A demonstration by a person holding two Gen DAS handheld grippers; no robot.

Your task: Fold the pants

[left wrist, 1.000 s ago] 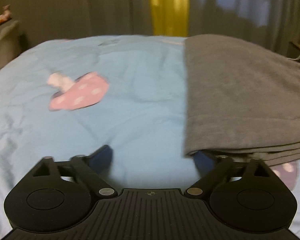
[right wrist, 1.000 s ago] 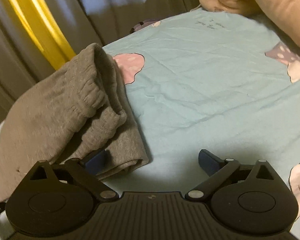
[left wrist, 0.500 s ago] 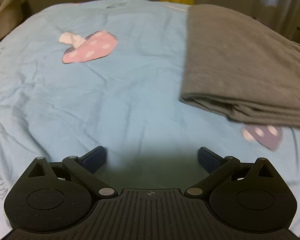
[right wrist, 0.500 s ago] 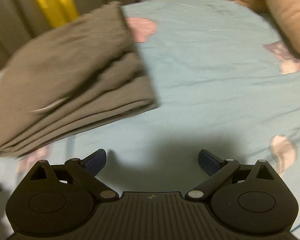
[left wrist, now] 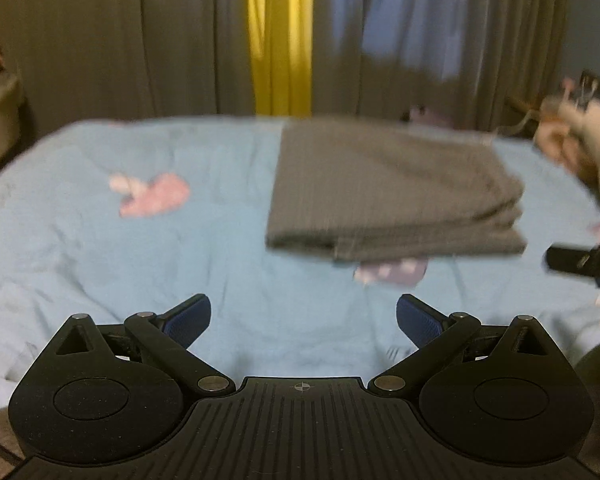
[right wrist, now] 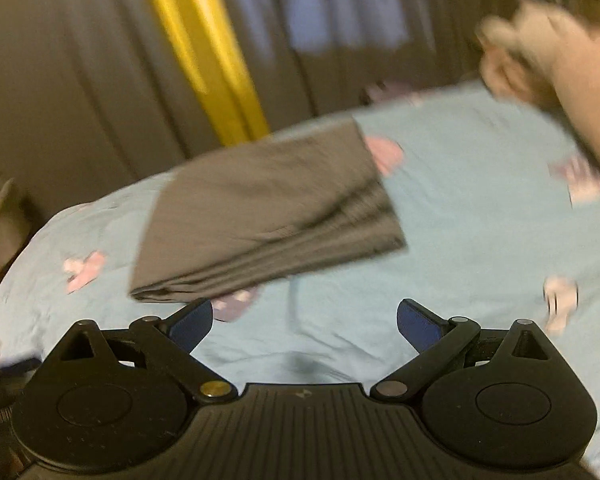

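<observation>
Grey curtains with one yellow strip hang behind a bed covered in a light blue sheet with pink mushroom prints. From the left wrist view, the left gripper hangs above bare sheet, its jaws spread wide and holding nothing. The pants, grey and folded into a flat stack of several layers, lie on the bed ahead and to the right, well apart from the jaws. Part of the right gripper shows at the right edge.

From the right wrist view, the right gripper also has its jaws spread and empty, with the pants ahead to the left. A peach plush shape sits at the far right.

The cloth looks soft, light and limp, likely to sag and unfold if lifted by one corner; pinching all layers at the folded edge, both sides together, seems safest. No brand, label or writing can be read; both views are blurred.
</observation>
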